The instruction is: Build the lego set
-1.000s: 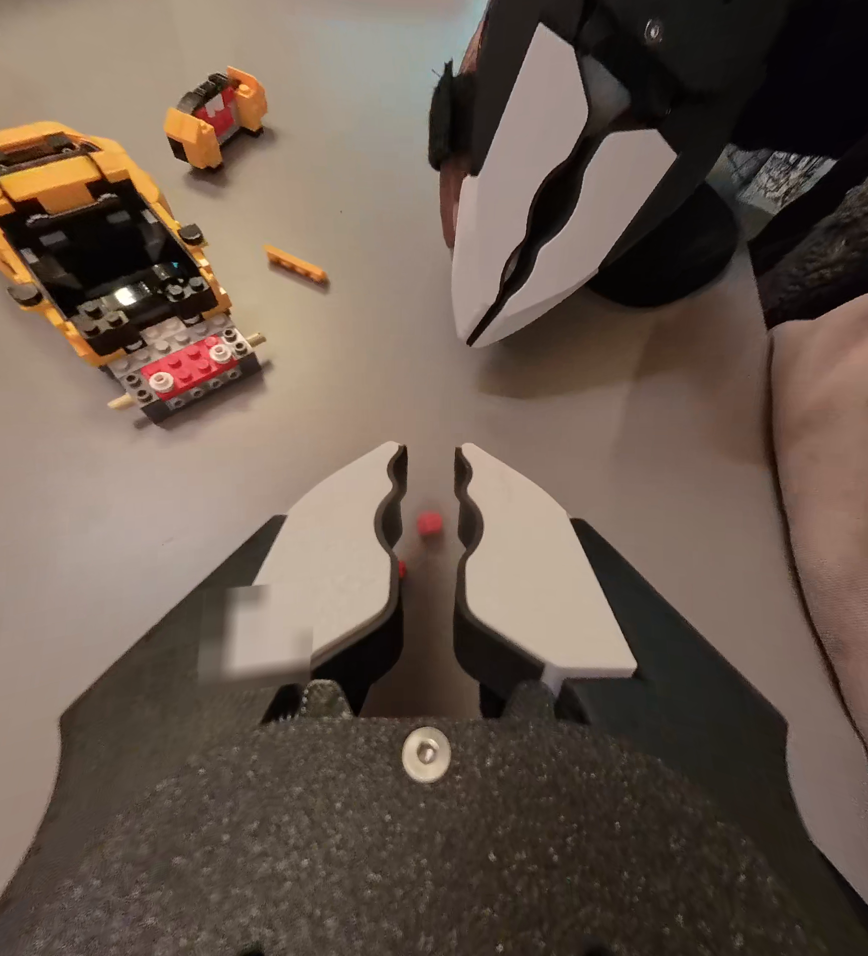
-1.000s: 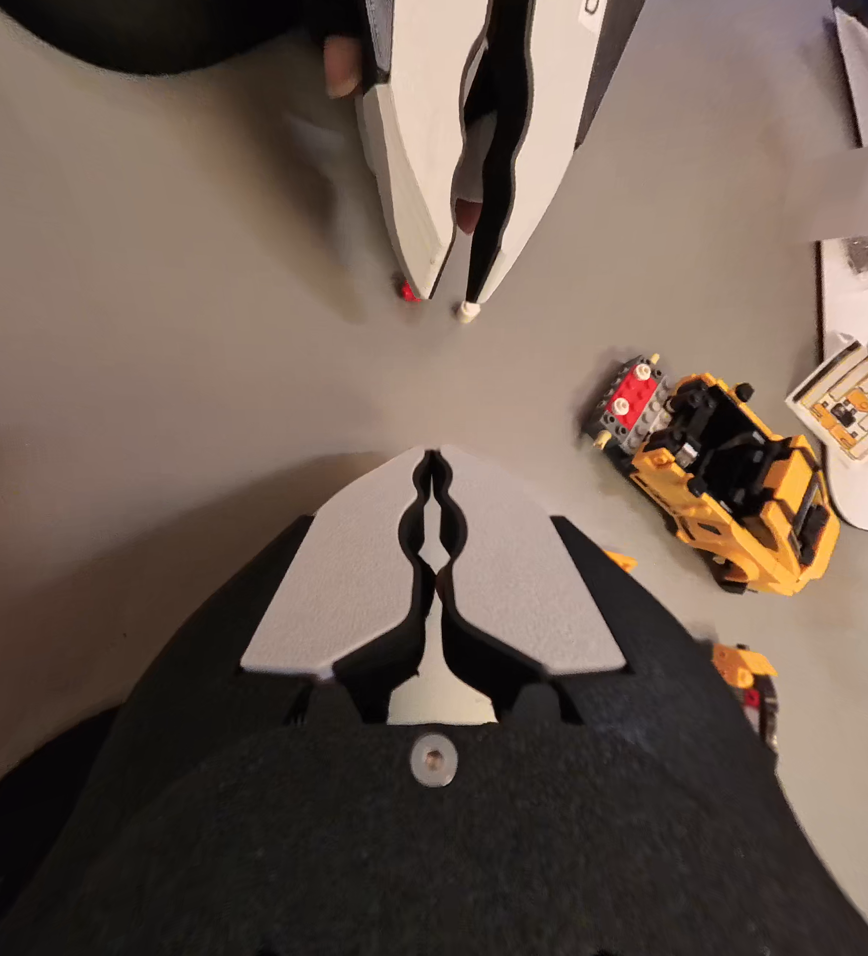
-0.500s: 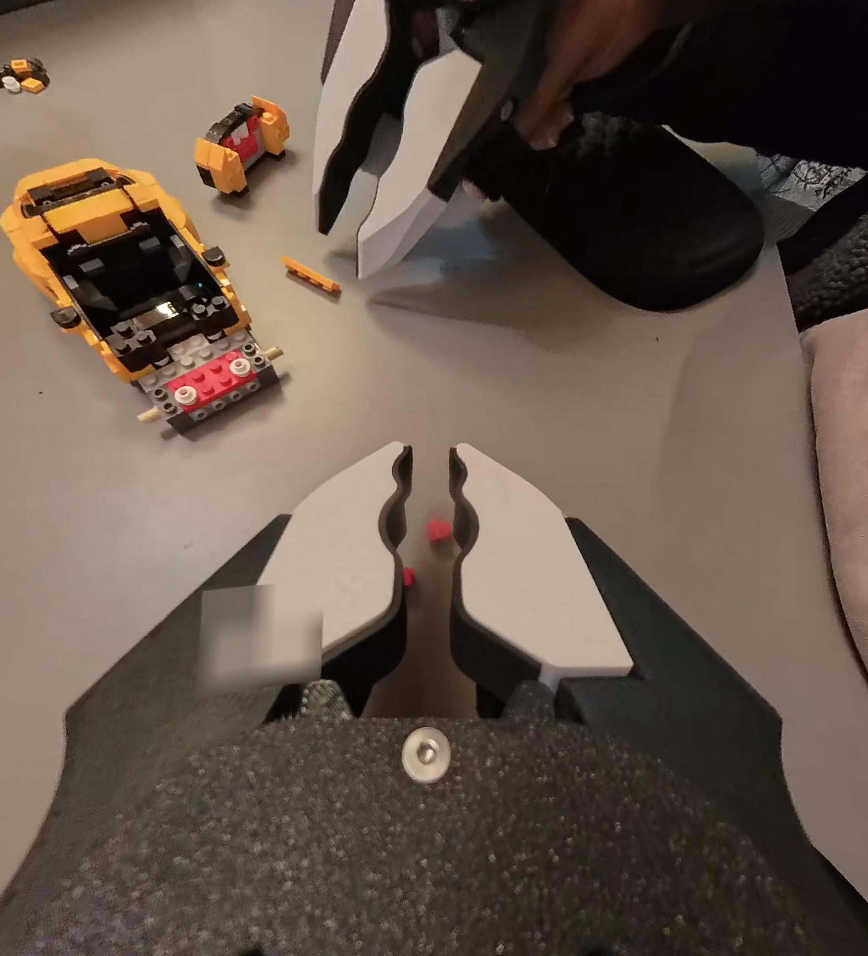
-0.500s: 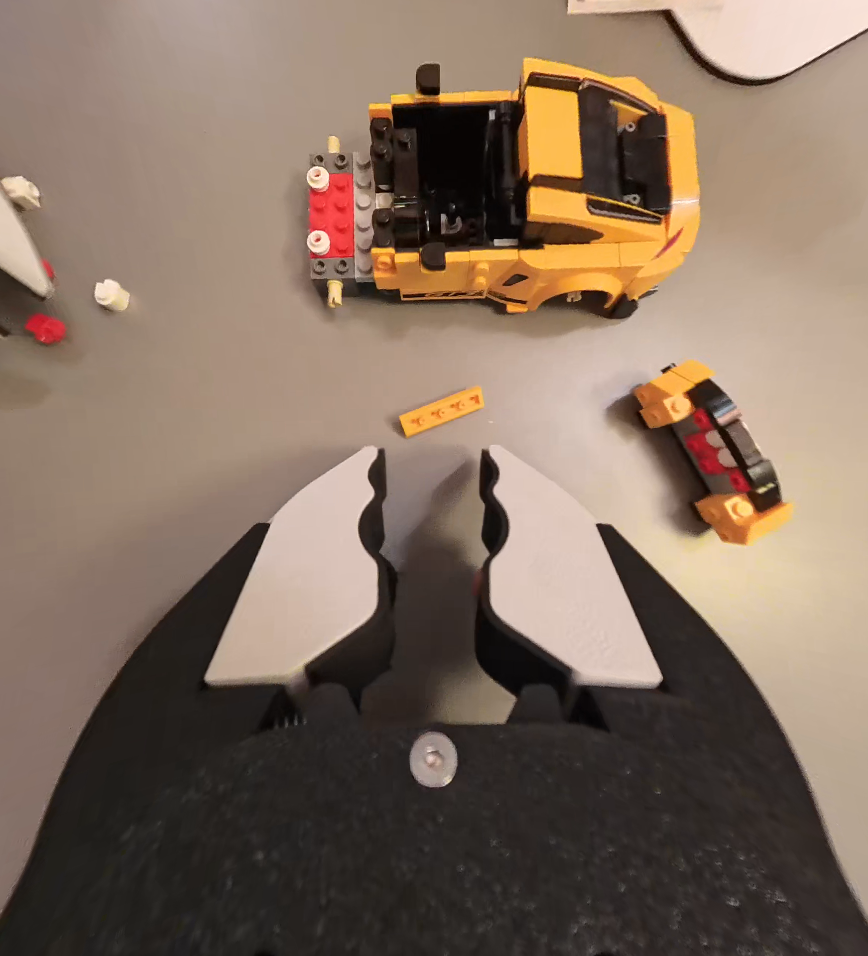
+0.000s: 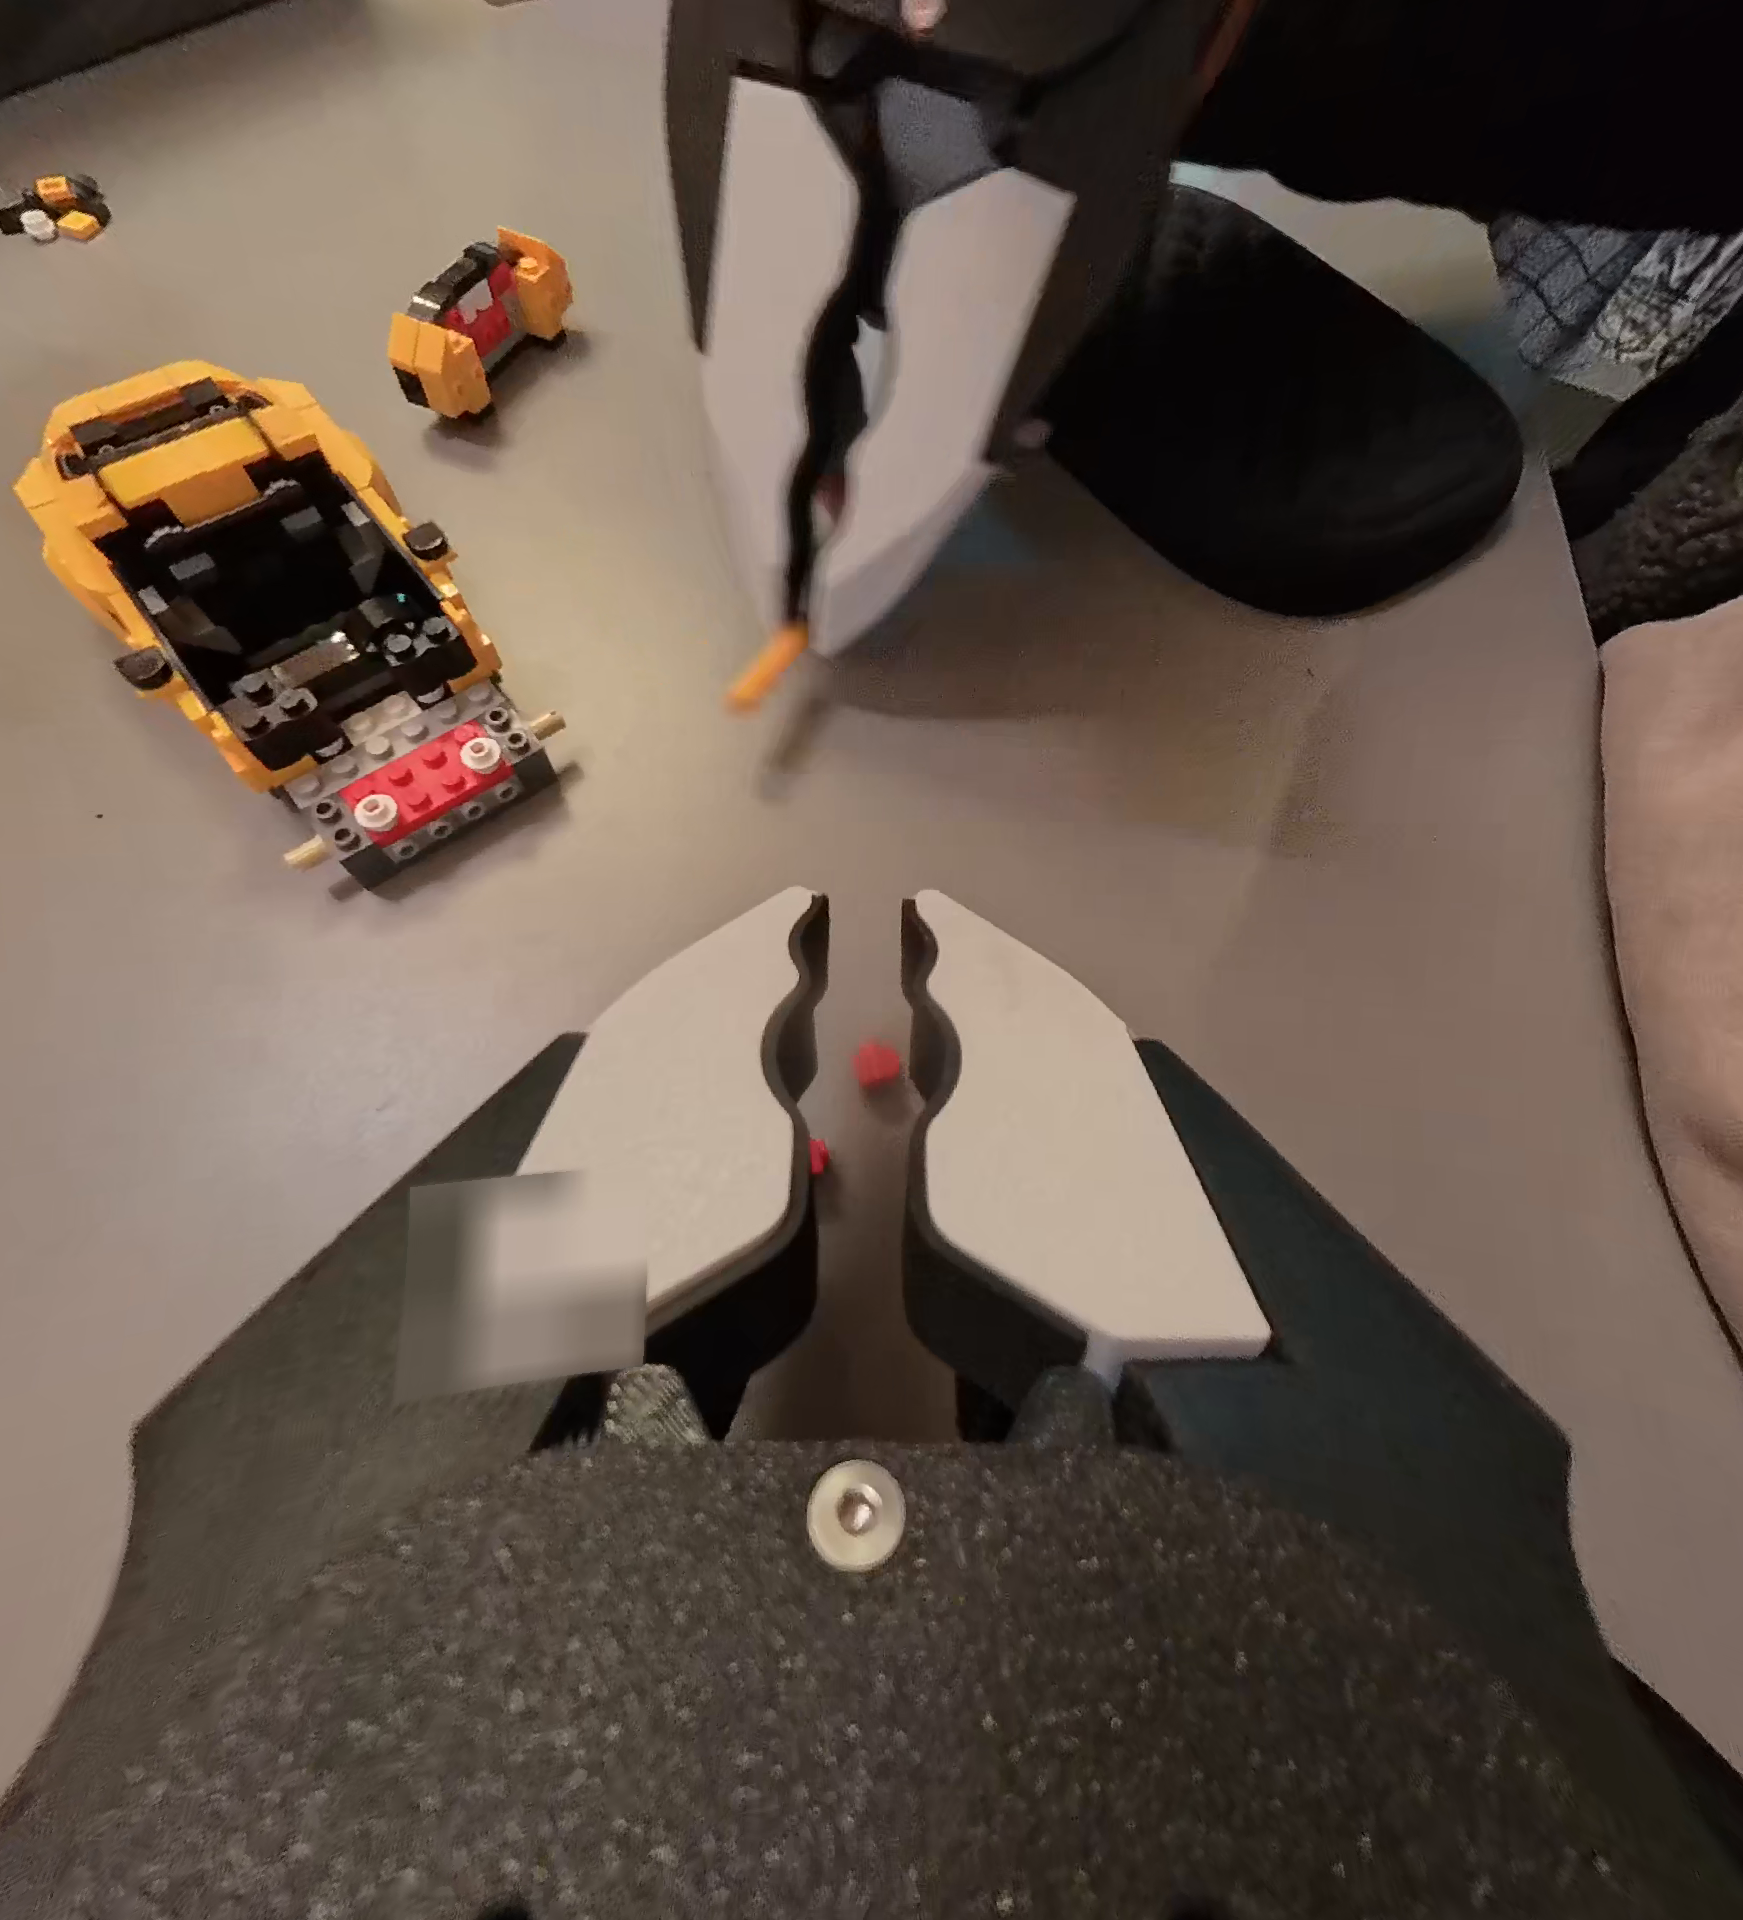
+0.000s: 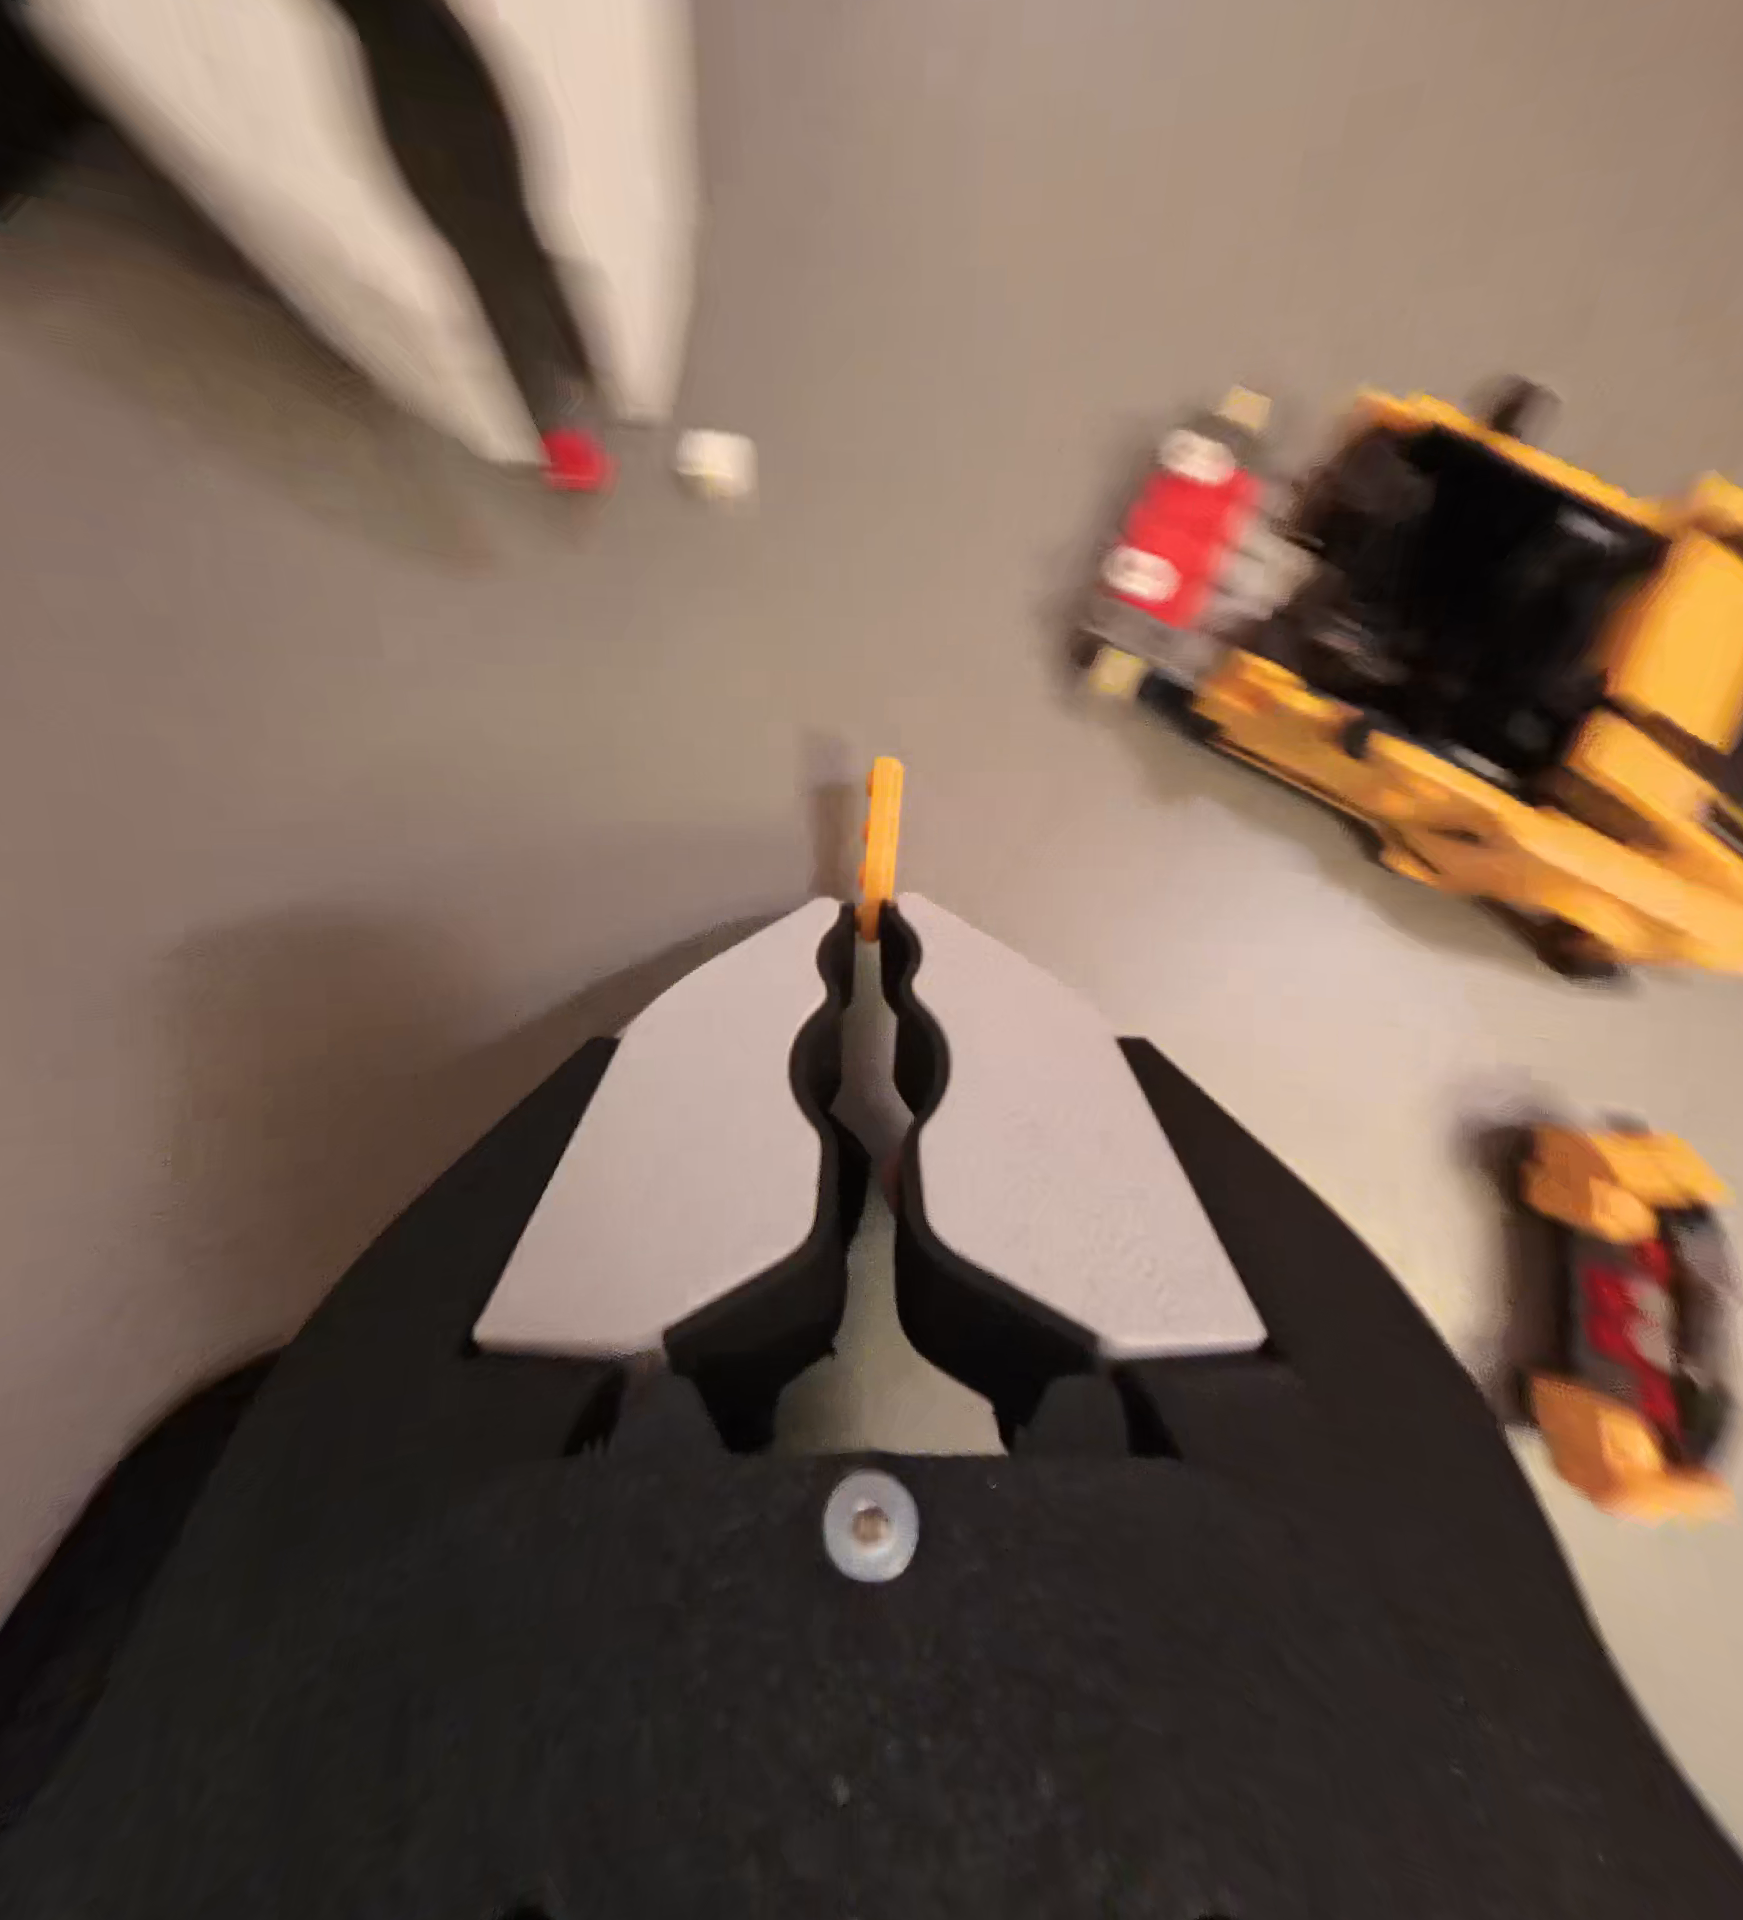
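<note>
My right gripper is shut on a thin orange plate, which sticks out past its tips above the grey table; the same gripper and plate show in the left wrist view. My left gripper is slightly open and holds nothing, low over the table, with a small red piece lying between its fingers and another by the left finger. The part-built orange car, with a red and grey studded end, lies to the left; it also shows blurred in the right wrist view.
A small orange, black and red sub-assembly lies beyond the car, also seen in the right wrist view. A white round piece sits by the left gripper's tips. Tiny loose pieces lie far left. A person's clothing borders the table's right edge. The grippers' ends are close to 9 cm from one another.
My right gripper closed on the orange plate, lifted it off the table and swung it toward my left gripper. The left gripper stayed over the red pieces.
</note>
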### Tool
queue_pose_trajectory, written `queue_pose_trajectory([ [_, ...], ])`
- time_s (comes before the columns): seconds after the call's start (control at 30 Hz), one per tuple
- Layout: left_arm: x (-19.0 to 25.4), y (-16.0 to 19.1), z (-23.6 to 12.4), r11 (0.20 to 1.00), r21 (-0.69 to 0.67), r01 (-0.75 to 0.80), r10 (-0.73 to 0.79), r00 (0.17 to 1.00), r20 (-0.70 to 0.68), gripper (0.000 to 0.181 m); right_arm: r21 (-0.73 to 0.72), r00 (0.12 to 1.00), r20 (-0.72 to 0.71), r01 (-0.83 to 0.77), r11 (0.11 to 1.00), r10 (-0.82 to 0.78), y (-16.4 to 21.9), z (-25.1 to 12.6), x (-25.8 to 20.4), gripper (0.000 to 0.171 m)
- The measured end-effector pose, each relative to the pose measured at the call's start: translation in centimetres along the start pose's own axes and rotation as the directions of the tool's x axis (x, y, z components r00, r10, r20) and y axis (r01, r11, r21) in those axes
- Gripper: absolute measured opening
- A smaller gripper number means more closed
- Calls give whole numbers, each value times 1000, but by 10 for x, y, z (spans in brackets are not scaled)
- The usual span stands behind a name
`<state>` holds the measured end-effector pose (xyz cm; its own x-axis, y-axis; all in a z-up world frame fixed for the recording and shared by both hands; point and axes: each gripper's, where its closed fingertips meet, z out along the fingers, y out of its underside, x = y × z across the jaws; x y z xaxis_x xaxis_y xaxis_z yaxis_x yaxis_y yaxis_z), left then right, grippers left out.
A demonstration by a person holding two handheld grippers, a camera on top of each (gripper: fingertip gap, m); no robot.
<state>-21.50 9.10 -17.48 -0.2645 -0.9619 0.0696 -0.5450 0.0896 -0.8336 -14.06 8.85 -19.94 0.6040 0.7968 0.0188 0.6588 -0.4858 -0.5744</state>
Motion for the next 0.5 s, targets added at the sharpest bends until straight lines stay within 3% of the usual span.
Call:
queue_pose_trajectory([
  [0.17,28,-1,5,991,1,-134,134,986,-103,17,41,952,290,93,995,-101,-9,-3,-68,4],
  [0.33,58,12,13,965,-75,-252,232,951,-202,14,4,920,376,116,993,-109,-11,10,-90,4],
  [0.5,63,24,19,945,-164,-284,252,948,-195,9,-45,922,368,148,988,-121,-14,21,-94,5],
])
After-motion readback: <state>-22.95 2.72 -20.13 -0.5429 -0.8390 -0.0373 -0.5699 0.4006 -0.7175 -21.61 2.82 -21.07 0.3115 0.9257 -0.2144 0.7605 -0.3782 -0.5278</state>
